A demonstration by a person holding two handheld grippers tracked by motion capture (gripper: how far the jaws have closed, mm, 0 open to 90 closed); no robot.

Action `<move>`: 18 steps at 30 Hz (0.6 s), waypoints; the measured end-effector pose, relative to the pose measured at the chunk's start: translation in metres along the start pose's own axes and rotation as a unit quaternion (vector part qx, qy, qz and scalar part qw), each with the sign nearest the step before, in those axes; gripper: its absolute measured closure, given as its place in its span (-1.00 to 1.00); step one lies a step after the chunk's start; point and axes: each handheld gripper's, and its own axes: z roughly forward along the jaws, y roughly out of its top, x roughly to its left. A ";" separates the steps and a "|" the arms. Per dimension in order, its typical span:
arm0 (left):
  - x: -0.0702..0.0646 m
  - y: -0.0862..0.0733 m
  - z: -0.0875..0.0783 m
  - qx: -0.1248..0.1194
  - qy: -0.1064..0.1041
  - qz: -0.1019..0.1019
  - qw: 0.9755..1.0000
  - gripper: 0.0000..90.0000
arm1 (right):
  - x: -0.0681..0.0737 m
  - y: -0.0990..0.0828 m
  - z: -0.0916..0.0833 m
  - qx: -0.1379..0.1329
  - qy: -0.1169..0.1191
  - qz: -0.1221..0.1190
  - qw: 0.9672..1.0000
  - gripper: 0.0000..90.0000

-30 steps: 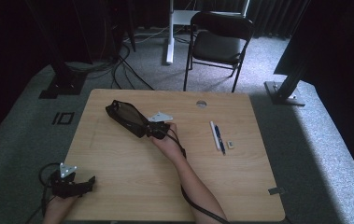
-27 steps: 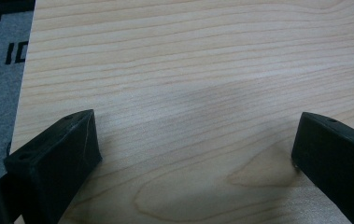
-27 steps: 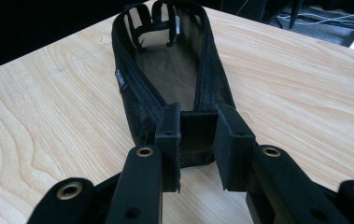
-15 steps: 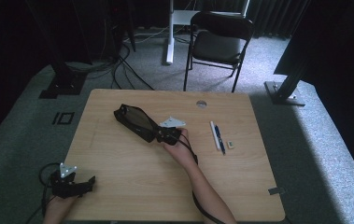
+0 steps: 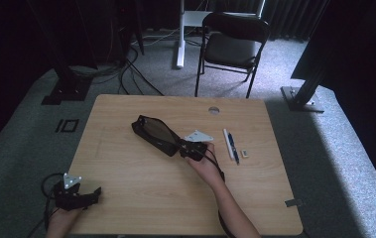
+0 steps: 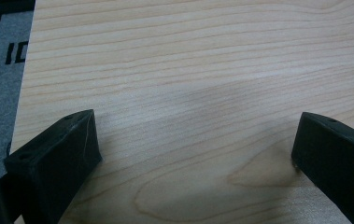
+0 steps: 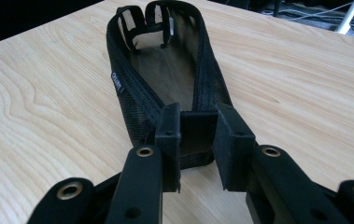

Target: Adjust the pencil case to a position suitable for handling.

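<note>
- Where the right gripper (image 7: 198, 154) is seen along its own two black jaws, these are clenched on the near end of a long black mesh pouch with an open zipped top (image 7: 165, 79), its fabric pinched between the pads.
- From that grip the pouch is stretched away across the pale wooden table (image 7: 39, 116), with a small white label shown on its side and loops at its far end.
- In the high view the right gripper (image 5: 183, 148) is found near the middle of the table (image 5: 126, 208), and the pouch (image 5: 155, 134) is laid out from it toward the table's far left.
- Just to the right of that hand, a white pen (image 5: 227, 144) and a dark blue pen (image 5: 232, 146) are laid side by side, with a small pale block (image 5: 245, 153) close beside them.
- The left gripper (image 6: 193, 154) is held with jaws released, wide apart over bare wood with nothing between them.
- In the high view the left gripper (image 5: 92, 194) is held at the near left edge, well apart from the pouch.
- Beyond the table, a black folding chair (image 5: 232, 44) is set on grey carpet.
</note>
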 end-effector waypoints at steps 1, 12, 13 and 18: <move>0.000 0.000 0.000 0.000 0.000 0.000 1.000 -0.97 | -0.002 -0.002 -0.003 0.000 -0.001 -0.001 1.000 0.62; 0.000 0.000 0.000 0.000 0.000 0.000 1.000 -0.97 | -0.016 -0.020 -0.034 -0.002 -0.017 0.001 1.000 0.62; 0.000 0.000 0.000 0.000 0.000 0.000 1.000 -0.97 | -0.017 -0.022 -0.037 -0.002 -0.018 0.002 1.000 0.62; 0.000 0.000 0.000 0.000 0.000 0.000 1.000 -0.97 | -0.022 -0.030 -0.050 -0.003 -0.023 0.006 1.000 0.62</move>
